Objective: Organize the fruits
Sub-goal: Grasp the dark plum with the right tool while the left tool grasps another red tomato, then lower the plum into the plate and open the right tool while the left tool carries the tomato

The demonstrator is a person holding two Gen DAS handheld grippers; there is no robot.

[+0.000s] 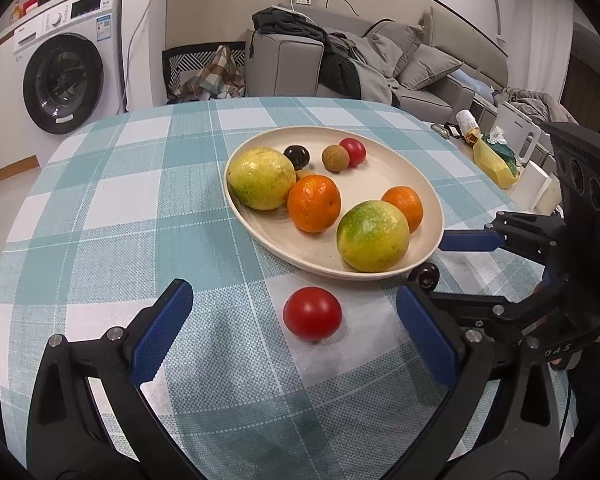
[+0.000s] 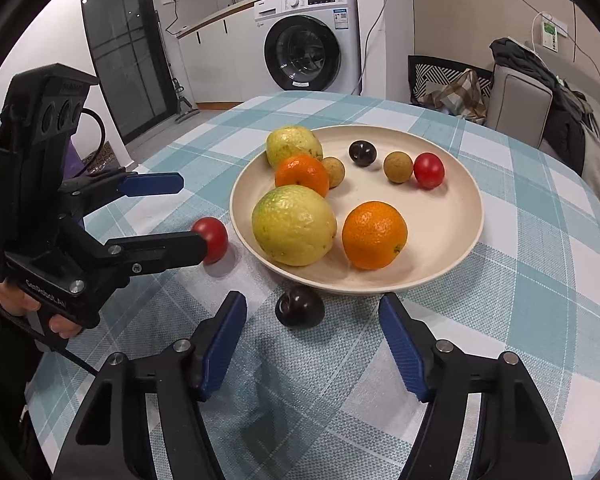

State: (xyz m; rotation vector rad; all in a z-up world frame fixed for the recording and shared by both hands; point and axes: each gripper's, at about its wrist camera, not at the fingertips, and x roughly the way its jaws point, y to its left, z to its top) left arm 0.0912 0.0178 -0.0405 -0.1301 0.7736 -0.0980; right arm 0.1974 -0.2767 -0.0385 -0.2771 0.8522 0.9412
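Note:
A cream plate [image 1: 332,130] [image 2: 478,208] holds two yellow-green fruits, two oranges, small brown fruits, a dark plum and a small red tomato. On the cloth in front of it lies a loose red tomato [image 1: 313,313] [image 2: 212,238]. My left gripper [image 1: 292,288] [image 2: 188,214] stands open around it, pads apart from it. A loose dark plum [image 2: 300,306] [image 1: 427,274] lies by the plate's near rim. My right gripper [image 2: 312,302] is open on either side of the plum, with gaps between it and both pads.
The round table has a teal and white checked cloth [image 1: 120,216]. A bottle [image 1: 469,122], a yellow bag [image 1: 494,162] and a white kettle [image 1: 518,136] stand at its right edge. A washing machine [image 2: 306,52] and a sofa [image 1: 380,60] lie beyond the table.

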